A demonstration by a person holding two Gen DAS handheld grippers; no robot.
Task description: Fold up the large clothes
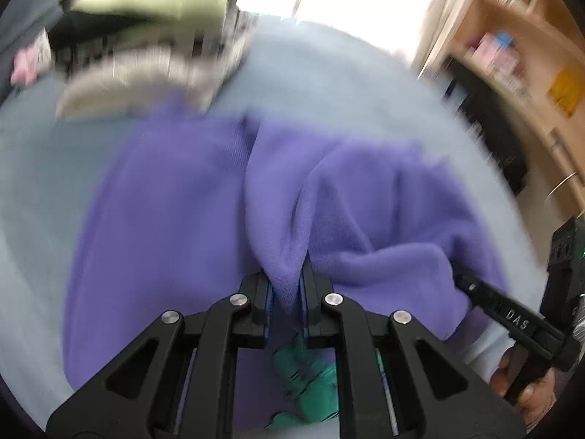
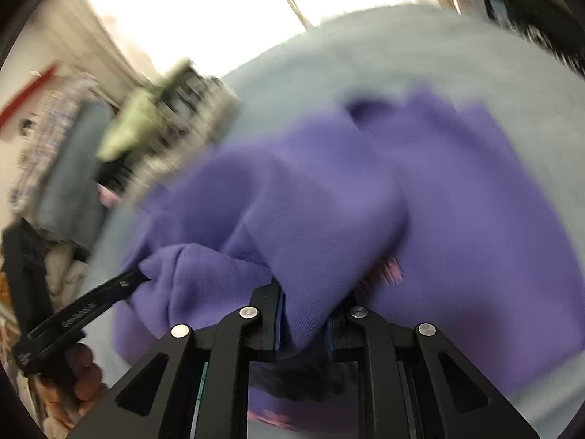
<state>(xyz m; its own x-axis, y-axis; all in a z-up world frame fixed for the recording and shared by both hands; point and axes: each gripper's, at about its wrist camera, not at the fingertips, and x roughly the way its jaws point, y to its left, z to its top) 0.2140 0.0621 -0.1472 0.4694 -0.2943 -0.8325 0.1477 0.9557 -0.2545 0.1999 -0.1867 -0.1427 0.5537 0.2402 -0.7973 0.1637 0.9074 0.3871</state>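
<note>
purple garment (image 1: 190, 197) pinched by both grippers (image 1: 287, 292) (image 2: 305, 314); only left view shows shelves (image 1: 512, 55).

Two wrist views, close, angled down, sharing purple garment (image 1: 190, 197).

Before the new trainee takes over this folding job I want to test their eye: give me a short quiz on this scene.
1. True or false: the left gripper is shut on the purple garment.
2. What does the right gripper hold? A) the green cloth B) the purple garment C) nothing
3. What colour is the surface under the garment?

Key: 1 true; 2 B; 3 light blue.
</note>
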